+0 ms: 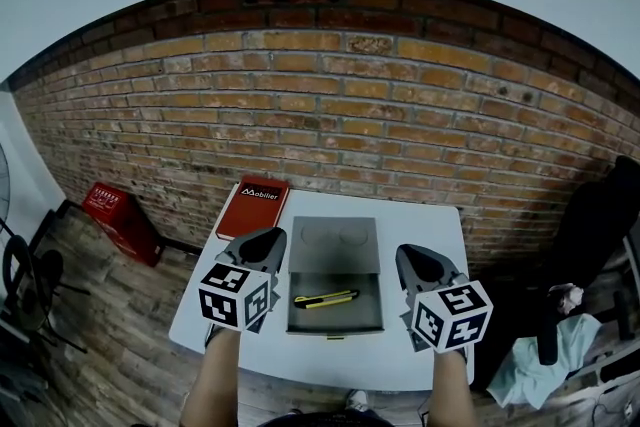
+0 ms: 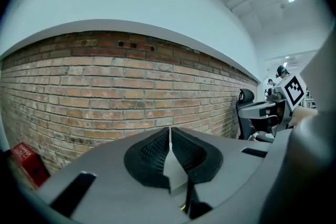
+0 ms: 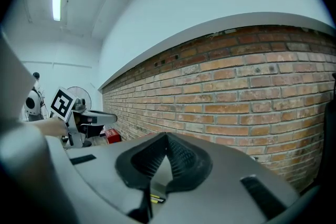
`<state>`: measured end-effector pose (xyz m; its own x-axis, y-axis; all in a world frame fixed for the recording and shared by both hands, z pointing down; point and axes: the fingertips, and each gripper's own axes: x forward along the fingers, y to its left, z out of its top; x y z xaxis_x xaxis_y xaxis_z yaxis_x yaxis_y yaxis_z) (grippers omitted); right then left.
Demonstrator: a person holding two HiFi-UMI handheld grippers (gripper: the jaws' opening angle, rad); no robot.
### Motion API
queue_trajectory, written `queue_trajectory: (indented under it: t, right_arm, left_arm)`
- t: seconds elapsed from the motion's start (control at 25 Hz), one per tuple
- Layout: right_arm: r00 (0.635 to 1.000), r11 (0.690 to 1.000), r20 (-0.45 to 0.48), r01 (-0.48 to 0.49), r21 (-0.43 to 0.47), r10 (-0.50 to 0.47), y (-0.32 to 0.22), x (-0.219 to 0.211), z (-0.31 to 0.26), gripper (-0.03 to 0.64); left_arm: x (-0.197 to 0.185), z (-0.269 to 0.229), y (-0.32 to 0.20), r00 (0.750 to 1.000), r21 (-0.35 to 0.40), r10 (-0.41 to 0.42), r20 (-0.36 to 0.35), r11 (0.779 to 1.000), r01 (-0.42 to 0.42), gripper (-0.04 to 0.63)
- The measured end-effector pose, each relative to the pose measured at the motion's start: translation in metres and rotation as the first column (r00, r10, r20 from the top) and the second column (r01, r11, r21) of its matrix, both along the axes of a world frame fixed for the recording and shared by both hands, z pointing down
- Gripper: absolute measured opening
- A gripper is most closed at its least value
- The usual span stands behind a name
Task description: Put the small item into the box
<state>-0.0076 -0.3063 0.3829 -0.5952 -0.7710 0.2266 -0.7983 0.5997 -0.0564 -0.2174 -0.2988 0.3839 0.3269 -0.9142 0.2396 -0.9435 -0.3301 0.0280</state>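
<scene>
While the yellow cutter [image 1: 326, 299] lies in the box [image 1: 335, 326] between them, left gripper [image 1: 266, 239] and right gripper [image 1: 417, 258] sit pressed together, empty; a stray swing inward could jolt it.

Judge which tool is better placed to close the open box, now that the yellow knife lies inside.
Left, narrowly: left tool and right tool are both shut, empty, flanking the box; the left looks closer to it.

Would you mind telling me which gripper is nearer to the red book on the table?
Left. The left gripper is just short of the red book; the right gripper is across the box.
</scene>
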Motion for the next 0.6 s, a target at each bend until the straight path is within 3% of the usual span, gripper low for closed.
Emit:
queue_trajectory:
  t: [0.2,0.6]
  right_arm:
    - [1.0,1.0,0.004,0.006,0.012,-0.006,0.001,-0.003,-0.004,0.02]
    - [1.0,0.999,0.004,-0.009,0.032,0.009,0.0,-0.001,-0.008,0.018]
  left_arm:
    - [-0.017,-0.004,0.005,0.996,0.019,-0.071,0.051,0.997,0.07,0.034]
    - [-0.02,0.0,0.007,0.994,0.017,-0.079,0.069,0.997,0.078,0.034]
